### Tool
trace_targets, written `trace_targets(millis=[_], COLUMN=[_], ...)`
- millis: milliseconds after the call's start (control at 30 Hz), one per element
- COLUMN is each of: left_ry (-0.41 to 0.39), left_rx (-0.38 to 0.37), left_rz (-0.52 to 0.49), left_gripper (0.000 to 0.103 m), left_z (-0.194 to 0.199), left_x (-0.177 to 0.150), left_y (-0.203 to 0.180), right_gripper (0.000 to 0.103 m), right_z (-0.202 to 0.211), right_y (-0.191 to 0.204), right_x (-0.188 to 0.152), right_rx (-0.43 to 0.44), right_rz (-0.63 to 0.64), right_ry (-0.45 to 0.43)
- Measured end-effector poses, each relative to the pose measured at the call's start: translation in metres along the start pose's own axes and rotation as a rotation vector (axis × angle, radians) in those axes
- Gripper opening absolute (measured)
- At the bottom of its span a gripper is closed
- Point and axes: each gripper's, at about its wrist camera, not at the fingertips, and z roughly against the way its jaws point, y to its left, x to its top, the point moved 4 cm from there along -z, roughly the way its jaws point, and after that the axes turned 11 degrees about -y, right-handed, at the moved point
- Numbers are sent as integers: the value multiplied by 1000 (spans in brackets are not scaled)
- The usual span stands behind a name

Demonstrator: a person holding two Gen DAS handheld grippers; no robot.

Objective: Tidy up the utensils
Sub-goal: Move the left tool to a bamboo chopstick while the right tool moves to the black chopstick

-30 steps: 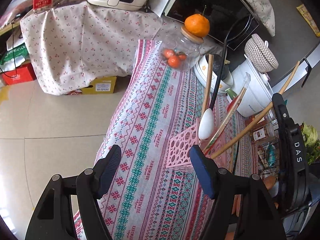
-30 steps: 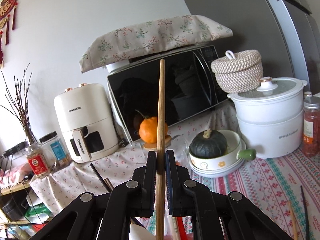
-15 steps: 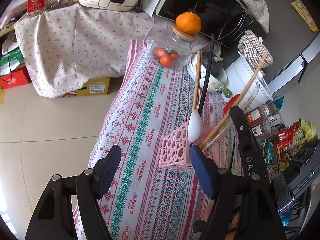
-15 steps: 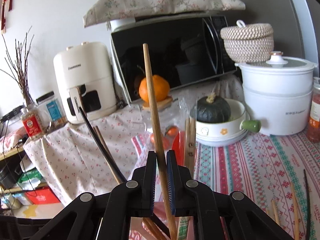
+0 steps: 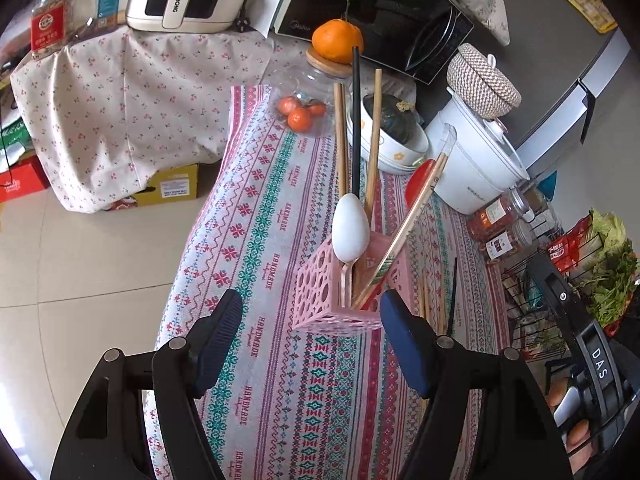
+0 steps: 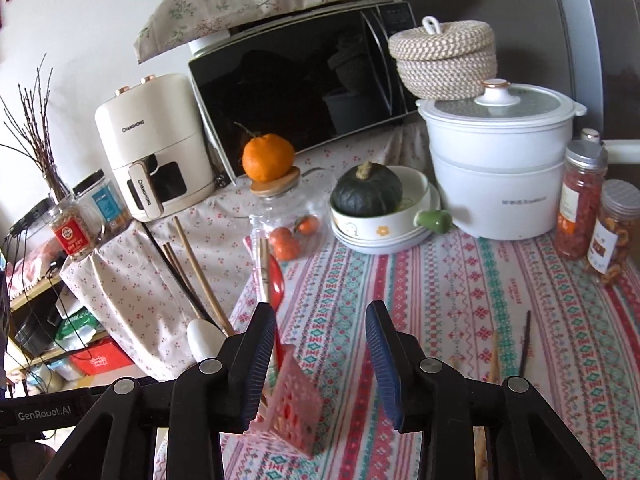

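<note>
A pink perforated utensil holder (image 5: 326, 294) stands on the patterned tablecloth (image 5: 256, 264) and holds a white spoon (image 5: 351, 232), a black chopstick (image 5: 355, 120), wooden chopsticks (image 5: 374, 136) and a red spoon (image 5: 418, 182). My left gripper (image 5: 310, 344) is open just in front of the holder. My right gripper (image 6: 320, 364) is open and empty above the holder (image 6: 290, 404), whose chopsticks (image 6: 200, 276) lean left. Loose chopsticks (image 6: 524, 340) lie on the cloth to the right; they also show in the left wrist view (image 5: 452, 292).
A glass jar (image 6: 290, 216) with an orange on its lid, a bowl with a squash (image 6: 380, 208), a white pot (image 6: 496, 168) and spice jars (image 6: 580, 204) stand at the back. A microwave (image 6: 304, 84) and air fryer (image 6: 152, 148) stand behind. The table's left edge drops to the floor (image 5: 80, 248).
My right gripper has opened and let go of the wooden chopstick, which now stands in the pink holder. The right gripper has drawn back.
</note>
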Motion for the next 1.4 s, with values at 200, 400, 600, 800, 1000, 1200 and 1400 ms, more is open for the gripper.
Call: trace_targets(millis=[200, 400, 600, 800, 1000, 1200, 1400], left_ry=[3, 23, 81, 153, 217, 217, 247], left_rx=[-29, -28, -69, -78, -64, 0, 25], left_rz=[-66, -126, -151, -133, -57, -76, -253], left_gripper=[74, 74, 73, 44, 30, 16, 7], left_z=[1, -5, -21, -57, -116, -154, -165], left_x=[-15, -37, -69, -101, -109, -110, -113], left_y=[-29, -55, -90, -128, -139, -144, -167], right_gripper=[47, 47, 47, 47, 47, 47, 47], right_z=[32, 33, 30, 33, 39, 39, 33], right_y=[-45, -82, -106, -120, -130, -142, -144], right_x=[11, 0, -14, -18, -12, -13, -16], right_rx=[-47, -94, -124, -147, -172, -187, -194], right_rz=[-56, -138, -221, -272, -292, -319, -309], right_ry=[50, 182, 276, 302, 281, 289, 317])
